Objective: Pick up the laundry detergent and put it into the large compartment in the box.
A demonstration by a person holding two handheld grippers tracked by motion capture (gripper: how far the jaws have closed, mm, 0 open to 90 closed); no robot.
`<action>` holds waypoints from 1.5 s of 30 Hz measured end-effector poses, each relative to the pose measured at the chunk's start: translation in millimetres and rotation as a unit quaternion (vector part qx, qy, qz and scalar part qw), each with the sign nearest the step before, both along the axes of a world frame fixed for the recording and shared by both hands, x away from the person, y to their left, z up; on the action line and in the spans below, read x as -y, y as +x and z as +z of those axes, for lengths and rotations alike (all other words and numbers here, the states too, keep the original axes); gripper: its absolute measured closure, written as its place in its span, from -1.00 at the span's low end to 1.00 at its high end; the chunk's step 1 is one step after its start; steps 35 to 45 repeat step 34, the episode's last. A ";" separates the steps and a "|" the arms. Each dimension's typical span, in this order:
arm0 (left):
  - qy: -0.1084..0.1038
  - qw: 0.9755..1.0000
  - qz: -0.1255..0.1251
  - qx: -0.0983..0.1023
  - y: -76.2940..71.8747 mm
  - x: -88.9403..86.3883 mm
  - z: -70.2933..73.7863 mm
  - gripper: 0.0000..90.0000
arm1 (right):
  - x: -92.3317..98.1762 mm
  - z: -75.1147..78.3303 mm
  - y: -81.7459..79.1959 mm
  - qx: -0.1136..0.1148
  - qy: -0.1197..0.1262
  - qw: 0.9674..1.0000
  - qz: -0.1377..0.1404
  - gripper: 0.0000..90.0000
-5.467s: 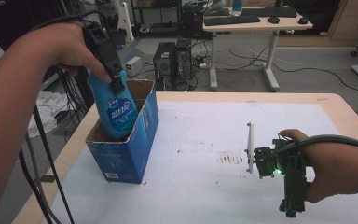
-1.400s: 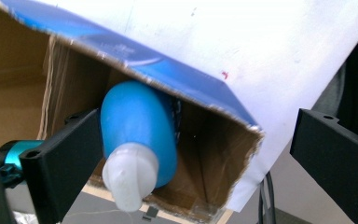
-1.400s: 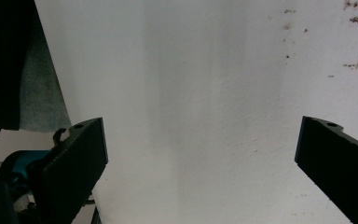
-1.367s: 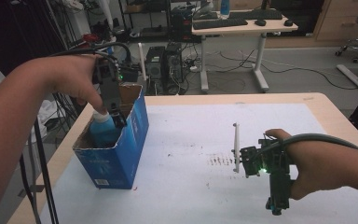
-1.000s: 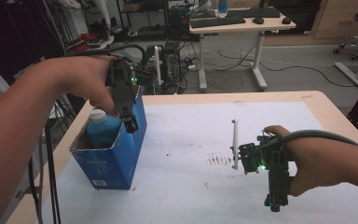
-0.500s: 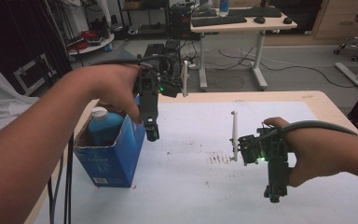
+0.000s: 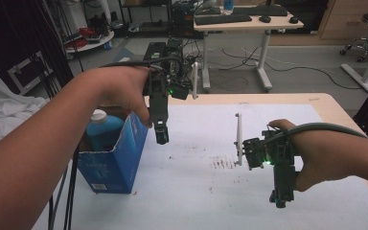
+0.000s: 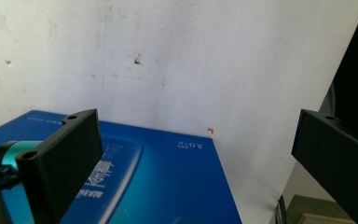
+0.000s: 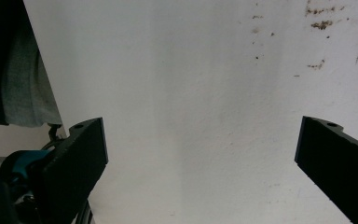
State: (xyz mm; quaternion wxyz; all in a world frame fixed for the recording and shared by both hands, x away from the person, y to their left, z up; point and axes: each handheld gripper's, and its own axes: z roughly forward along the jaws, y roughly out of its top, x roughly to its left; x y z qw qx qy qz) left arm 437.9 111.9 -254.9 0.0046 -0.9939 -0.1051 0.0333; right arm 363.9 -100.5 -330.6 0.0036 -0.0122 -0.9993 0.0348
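Left claw (image 7: 161,137) gapes wide, empty, beside blue box (image 7: 115,158)

Blue white-capped bottle (image 7: 101,132) upright inside open blue box (image 7: 116,163) at table's left edge.

The blue box (image 7: 117,158) holding a blue bottle (image 7: 101,133) blocked the table's (image 7: 196,201) left side; the white middle stretch lay open.

The high view is a bit dim and soft, dark at 9 to 11 o'clock, with the near forearm (image 7: 38,158) blurry at 7 o'clock, while both gripper views are bright on the white table (image 9: 205,102) with fuzzy black jaws and no glare.
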 end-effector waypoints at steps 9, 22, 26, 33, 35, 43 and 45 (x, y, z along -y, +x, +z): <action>0.003 1.000 0.003 0.001 8.3 5.7 -11.0 -0.96 | 0.8 -1.0 3.4 -0.003 -0.005 1.000 -0.006 -0.97; 0.000 1.000 0.005 0.005 11.2 2.2 -8.3 -0.96 | 0.5 -1.7 3.4 -0.002 -0.008 1.000 -0.007 -0.97; 0.000 1.000 0.004 0.005 10.0 3.4 -7.9 -0.96 | 0.6 -2.0 4.0 0.000 -0.002 1.000 0.006 -0.97; 0.001 1.000 0.004 0.006 8.1 4.7 -6.8 -0.96 | 1.9 -0.4 2.6 0.003 -0.007 1.000 0.005 -0.97; -0.001 1.000 0.004 0.006 7.9 4.7 -6.9 -0.96 | 1.8 -0.7 3.2 0.005 -0.004 1.000 0.013 -0.97; -0.001 1.000 0.004 0.006 7.9 4.7 -6.9 -0.96 | 1.8 -0.7 3.2 0.005 -0.004 1.000 0.013 -0.97; -0.001 1.000 0.004 0.006 7.9 4.7 -6.9 -0.96 | 1.8 -0.7 3.2 0.005 -0.004 1.000 0.013 -0.97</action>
